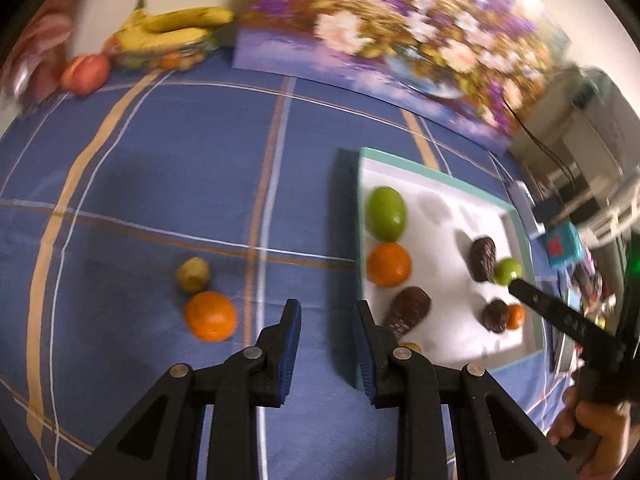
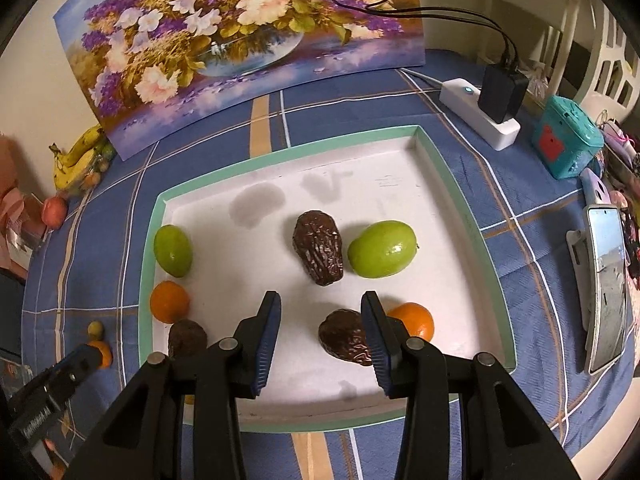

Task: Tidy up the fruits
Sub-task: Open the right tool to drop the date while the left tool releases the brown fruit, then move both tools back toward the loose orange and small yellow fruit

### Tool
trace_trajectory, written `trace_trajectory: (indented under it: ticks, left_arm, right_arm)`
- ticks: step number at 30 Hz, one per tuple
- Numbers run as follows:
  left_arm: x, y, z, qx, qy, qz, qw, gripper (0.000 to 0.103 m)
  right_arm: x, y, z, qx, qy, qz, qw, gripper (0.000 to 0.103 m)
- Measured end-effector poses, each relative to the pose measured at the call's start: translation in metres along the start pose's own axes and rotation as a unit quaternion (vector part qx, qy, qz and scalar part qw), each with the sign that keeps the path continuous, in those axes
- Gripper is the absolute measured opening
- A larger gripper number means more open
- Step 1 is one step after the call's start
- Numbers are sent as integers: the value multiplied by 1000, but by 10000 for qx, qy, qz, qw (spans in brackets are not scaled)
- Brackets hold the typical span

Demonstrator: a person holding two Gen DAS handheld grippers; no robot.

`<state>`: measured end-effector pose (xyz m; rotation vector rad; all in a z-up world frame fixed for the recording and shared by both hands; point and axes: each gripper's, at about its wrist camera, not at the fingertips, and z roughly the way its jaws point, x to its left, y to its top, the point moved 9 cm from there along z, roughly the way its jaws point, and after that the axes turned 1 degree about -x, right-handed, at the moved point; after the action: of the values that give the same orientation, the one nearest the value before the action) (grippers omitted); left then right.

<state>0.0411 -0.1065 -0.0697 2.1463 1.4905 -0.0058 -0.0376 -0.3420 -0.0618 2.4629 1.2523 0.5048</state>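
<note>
Blue checked cloth (image 1: 160,160) holds a tray (image 2: 456,184) with six fruits; an orange (image 1: 211,317) and a small fruit (image 1: 193,275) wait outside. Both tongs, left gripper (image 1: 328,344) and right gripper (image 2: 320,336), stand apart, holding nothing.

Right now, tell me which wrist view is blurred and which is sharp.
Left wrist view: motion blur smears the flower painting and the bananas. Right wrist view: sharp, the tray and the green fruit are crisp, with soft shadows; fisheye bends both.

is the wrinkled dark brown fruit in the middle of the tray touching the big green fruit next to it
Apart. The right wrist view shows a narrow strip of white tray floor between the wrinkled dark brown fruit and the big green fruit.
</note>
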Motion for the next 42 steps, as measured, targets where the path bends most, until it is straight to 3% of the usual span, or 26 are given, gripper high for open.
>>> trace_trajectory:
  ticks: [9,18,19,20,21,22,23,27,32,34,42]
  left_arm:
    - [32,9,-12,-199,61,-561,9982,30]
    - [36,6,-6,-60,139,-571,9983,30]
    - [36,5,-3,-20,176,-562,9983,31]
    - [37,2,-1,42,225,-557,9982,42]
    - [38,1,1,91,269,-565,9980,53]
    - [40,-1,4,143,335,-591,9976,75]
    - [41,-2,4,155,365,-602,9974,78]
    - [45,-4,6,147,443,-608,9971,81]
    - [55,-3,4,-4,632,-738,9953,103]
    - [59,0,1,-119,746,-742,9944,103]
    - [66,4,-1,-219,871,-697,9935,103]
  right_arm:
    - [22,-1,-3,-43,80,-307,9995,43]
    - [23,-2,0,-3,46,-367,9993,43]
    - [23,-3,1,18,32,-372,9993,48]
    - [23,-4,2,48,9,-382,9993,58]
    - [23,-5,4,74,-19,-399,9992,62]
    - [22,-6,5,84,-48,-415,9991,66]
    - [22,-6,5,91,-74,-437,9990,67]
    - [22,-7,6,96,-135,-504,9986,76]
    - [24,-7,7,73,-146,-564,9983,87]
    - [25,-7,7,43,-106,-576,9983,95]
    - [37,-4,1,-275,215,-535,9980,95]
